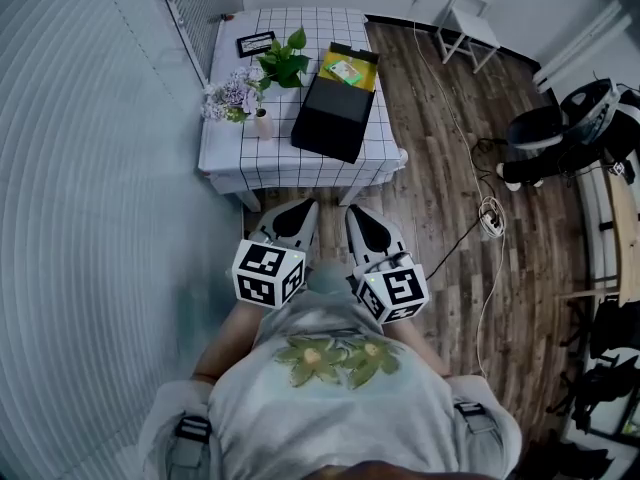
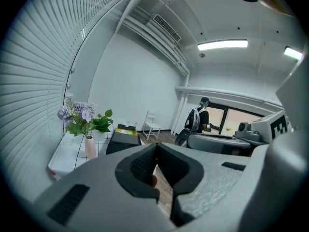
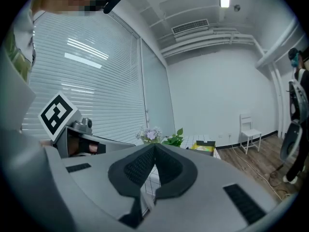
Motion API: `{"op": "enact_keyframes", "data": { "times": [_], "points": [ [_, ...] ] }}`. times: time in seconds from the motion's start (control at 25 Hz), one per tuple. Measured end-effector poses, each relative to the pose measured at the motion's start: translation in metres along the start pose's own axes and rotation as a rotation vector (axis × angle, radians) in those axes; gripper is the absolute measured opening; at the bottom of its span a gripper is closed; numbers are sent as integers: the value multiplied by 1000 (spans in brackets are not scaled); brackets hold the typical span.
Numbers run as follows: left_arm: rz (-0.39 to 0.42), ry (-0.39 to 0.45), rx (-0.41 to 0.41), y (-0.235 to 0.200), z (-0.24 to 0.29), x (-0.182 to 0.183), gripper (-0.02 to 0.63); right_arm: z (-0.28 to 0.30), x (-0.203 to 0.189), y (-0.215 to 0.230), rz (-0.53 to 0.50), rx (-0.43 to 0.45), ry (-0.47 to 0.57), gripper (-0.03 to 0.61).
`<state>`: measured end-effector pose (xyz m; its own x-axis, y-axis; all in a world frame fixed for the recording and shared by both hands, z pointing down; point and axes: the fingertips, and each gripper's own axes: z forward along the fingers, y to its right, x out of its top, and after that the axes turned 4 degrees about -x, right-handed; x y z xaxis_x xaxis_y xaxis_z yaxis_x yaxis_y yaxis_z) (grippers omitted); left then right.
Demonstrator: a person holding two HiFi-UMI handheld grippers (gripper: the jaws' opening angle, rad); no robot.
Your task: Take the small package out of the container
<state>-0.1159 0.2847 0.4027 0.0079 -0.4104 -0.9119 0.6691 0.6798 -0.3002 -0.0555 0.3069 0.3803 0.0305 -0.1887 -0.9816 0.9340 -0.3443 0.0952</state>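
A black container (image 1: 335, 113) stands open on the checked tablecloth (image 1: 225, 148), far ahead of me. A small yellow-and-green package (image 1: 346, 69) lies in its open top. My left gripper (image 1: 303, 208) and right gripper (image 1: 355, 214) hover side by side close to my body, short of the table's near edge. Both are shut with nothing between the jaws. In the left gripper view the left gripper (image 2: 155, 148) has its tips touching, with the container (image 2: 123, 138) small beyond. The right gripper (image 3: 154, 149) shows the same, with the package (image 3: 203, 147) in the distance.
A vase of purple flowers (image 1: 236, 99), a leafy plant (image 1: 285, 61) and a small dark frame (image 1: 255, 43) share the table. A white chair (image 1: 470, 13) stands behind it. Cables and a power strip (image 1: 489, 220) lie on the wooden floor at right. Blinds (image 1: 80, 168) line the left.
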Motion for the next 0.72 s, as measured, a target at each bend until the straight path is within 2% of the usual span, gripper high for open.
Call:
{"op": "enact_keyframes", "data": {
  "times": [0.44, 0.72],
  "points": [
    [-23, -27, -17, -32, 29, 4, 8, 44, -1, 13, 4, -1, -19, 6],
    [-9, -51, -8, -68, 75, 22, 6, 92, 6, 47, 7, 14, -19, 6]
  ]
}}
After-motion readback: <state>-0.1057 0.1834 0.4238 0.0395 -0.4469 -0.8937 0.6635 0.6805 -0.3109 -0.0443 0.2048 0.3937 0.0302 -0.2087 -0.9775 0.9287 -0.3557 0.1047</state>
